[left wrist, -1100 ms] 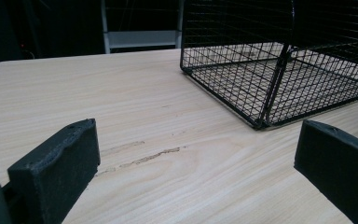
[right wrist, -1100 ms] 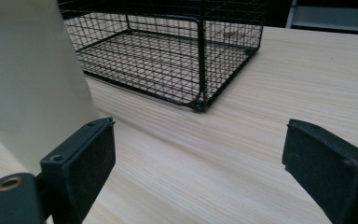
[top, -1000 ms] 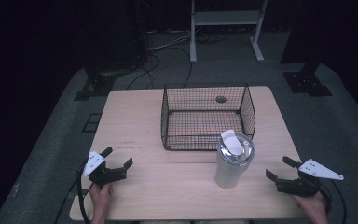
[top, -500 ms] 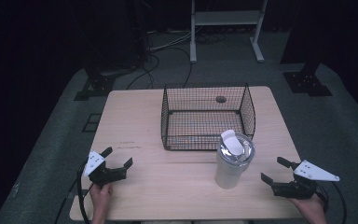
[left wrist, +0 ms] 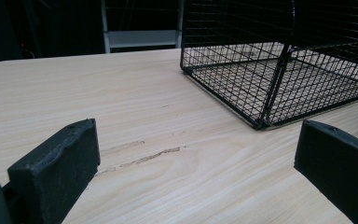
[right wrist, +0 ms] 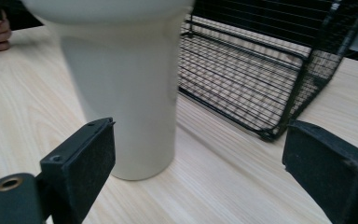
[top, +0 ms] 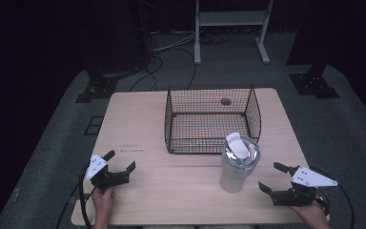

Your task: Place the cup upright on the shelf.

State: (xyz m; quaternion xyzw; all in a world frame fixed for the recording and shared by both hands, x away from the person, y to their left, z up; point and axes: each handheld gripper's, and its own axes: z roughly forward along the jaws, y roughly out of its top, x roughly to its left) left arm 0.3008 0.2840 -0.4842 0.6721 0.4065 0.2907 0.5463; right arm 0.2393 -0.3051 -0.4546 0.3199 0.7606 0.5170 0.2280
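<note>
Okay, both jaws spread wide, nothing held, low on the counter [top: 138, 124].

My right gripper [top: 280, 182] sits nearest the white tumbler [top: 237, 164], which stands upright just in front of the wire basket [top: 212, 119]; my left gripper [top: 120, 163] rests well apart from both. I'd guess the cup is next: I'd come in level, centre the body between the jaws, squeeze below the lid.

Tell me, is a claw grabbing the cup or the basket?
No. Both claws are open and hold nothing: the left claw hovers over bare table, and the right claw sits beside the cup, apart from it.
</note>
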